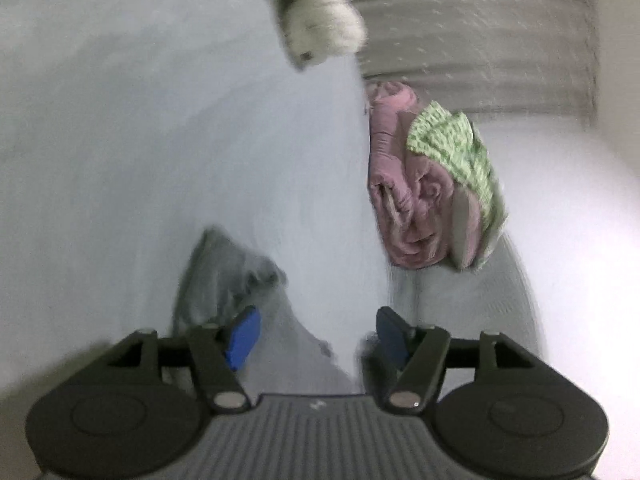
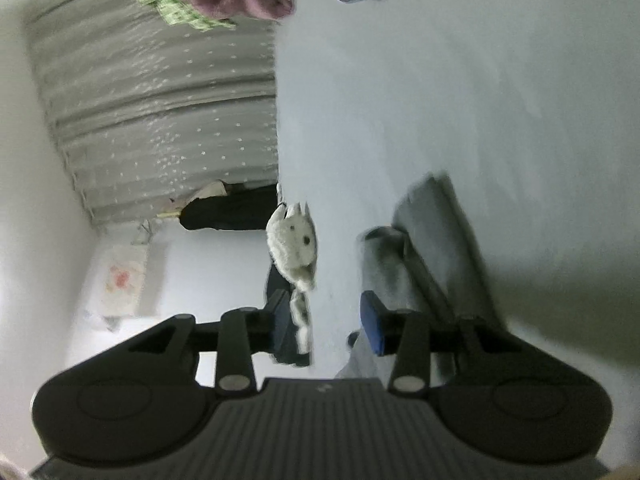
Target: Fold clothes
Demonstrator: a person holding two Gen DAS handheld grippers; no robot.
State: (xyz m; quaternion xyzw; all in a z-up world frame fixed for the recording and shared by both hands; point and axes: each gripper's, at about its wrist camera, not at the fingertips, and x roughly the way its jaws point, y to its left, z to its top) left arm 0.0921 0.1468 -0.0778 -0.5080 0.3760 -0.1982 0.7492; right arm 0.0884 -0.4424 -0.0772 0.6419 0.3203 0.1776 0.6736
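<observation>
My left gripper (image 1: 316, 338) spread, nothing pinched; right gripper (image 2: 330, 322) likewise. Crumpled grey fabric garment (image 1: 228, 276) lies just ahead on white bed (image 1: 140, 140). Risk: loose fold springs open, unheld.

Dim, motion-blurred, fisheye-warped edges, soft shadows

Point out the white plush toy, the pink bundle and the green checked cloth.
white plush toy (image 2: 294, 240): right wrist view, on its face.
pink bundle (image 1: 400, 184): left wrist view, on its crumpled middle.
green checked cloth (image 1: 452, 140): left wrist view, on its upper fold.
</observation>
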